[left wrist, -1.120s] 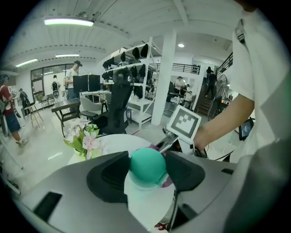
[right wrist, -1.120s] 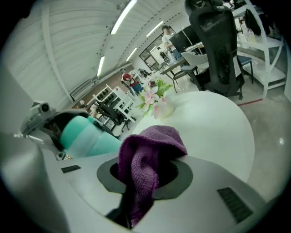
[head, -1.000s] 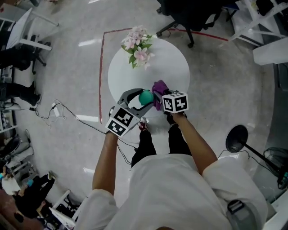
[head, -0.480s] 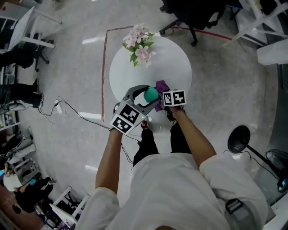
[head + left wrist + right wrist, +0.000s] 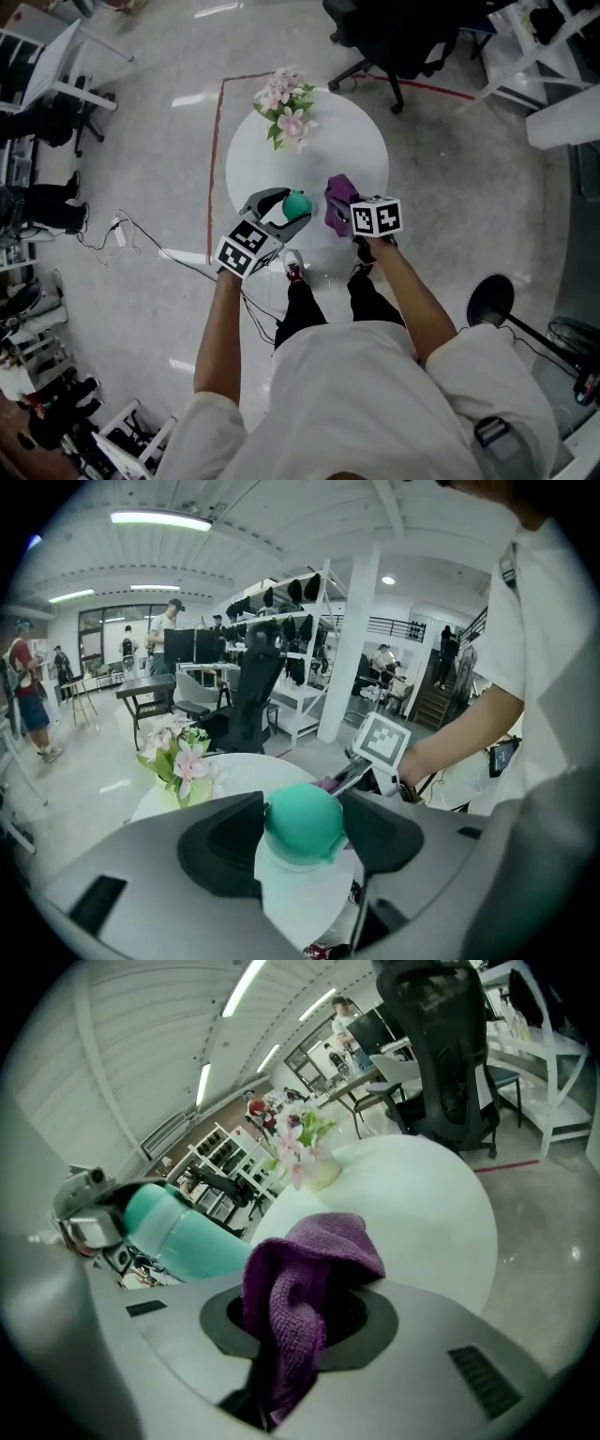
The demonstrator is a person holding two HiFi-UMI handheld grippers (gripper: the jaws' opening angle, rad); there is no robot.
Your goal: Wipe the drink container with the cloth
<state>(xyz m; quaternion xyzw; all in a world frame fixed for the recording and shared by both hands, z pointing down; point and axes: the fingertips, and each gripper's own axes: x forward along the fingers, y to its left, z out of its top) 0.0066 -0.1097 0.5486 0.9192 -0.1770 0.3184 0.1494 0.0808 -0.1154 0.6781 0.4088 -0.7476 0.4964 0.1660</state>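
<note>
Seen from above, a person in a white shirt stands at a round white table (image 5: 349, 141), a gripper in each hand. The table top is bare apart from a bunch of pink and white flowers (image 5: 286, 101) at its far edge.

The left gripper (image 5: 289, 208) is clamped on a teal drink bottle (image 5: 302, 819), with a dark pad pressing on each side of its rounded cap. The bottle is held in the air over the table's near edge.

The right gripper (image 5: 295, 1321) has its jaws pinched together on a purple cloth (image 5: 314, 1246), which bunches up out of them. The cloth is just beside the bottle, with a small gap between them.

The floor (image 5: 159, 150) is glossy grey, marked with a red tape line (image 5: 214, 169) around the table. Loose cables (image 5: 141, 239) trail across the floor at the left. A black office chair (image 5: 394, 37) stands beyond the table, and white shelving (image 5: 534, 37) stands at the far right.
</note>
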